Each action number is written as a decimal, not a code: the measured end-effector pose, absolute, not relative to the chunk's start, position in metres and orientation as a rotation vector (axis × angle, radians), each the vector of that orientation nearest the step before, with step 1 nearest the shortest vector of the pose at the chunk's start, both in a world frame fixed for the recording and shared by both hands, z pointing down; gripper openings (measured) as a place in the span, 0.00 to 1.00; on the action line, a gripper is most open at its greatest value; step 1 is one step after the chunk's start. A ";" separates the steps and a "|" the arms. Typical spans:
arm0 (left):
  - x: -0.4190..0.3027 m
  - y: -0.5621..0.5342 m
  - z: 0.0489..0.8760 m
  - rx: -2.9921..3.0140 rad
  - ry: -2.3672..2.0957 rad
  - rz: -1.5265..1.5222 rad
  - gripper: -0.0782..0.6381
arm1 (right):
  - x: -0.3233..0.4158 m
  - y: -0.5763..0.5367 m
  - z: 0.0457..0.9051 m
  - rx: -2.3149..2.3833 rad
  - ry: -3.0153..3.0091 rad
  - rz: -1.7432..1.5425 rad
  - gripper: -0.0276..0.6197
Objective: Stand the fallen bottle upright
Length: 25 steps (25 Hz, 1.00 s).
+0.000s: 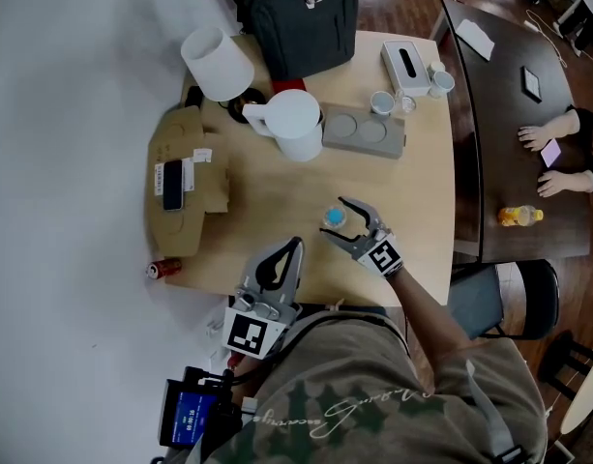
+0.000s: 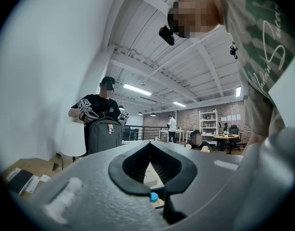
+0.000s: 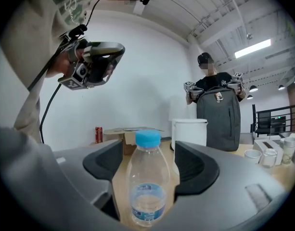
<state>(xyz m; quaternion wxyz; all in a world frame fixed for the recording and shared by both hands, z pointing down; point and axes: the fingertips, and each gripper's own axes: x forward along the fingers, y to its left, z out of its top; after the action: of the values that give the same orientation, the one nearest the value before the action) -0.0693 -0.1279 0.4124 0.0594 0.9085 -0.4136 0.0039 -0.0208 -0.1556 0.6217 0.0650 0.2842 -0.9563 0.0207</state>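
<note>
Right gripper [image 1: 334, 218]: gapes wide around clear plastic blue-capped bottle [image 3: 146, 186], pads clear. Stands upright already on pale wooden worktop [image 1: 277, 187]. Left gripper [image 1: 294, 247]: closed, farther off.

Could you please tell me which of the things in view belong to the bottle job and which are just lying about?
Belongs to the job: bottle, standing upright; right gripper, open around it.

Just lying about: backpack, white jug, cardboard box, phone, red can, tissue box, cups; left gripper, shut and empty.
</note>
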 end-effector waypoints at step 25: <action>-0.066 -0.118 0.396 2.816 -1.183 -0.109 0.11 | -0.028 -0.131 0.424 1.022 -2.928 -0.191 0.05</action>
<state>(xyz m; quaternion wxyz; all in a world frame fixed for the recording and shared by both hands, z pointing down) -0.0656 -0.1184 0.3961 0.0425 0.9206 -0.3866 -0.0356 -0.0276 -0.1313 0.4245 0.0171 0.3288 -0.9422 -0.0615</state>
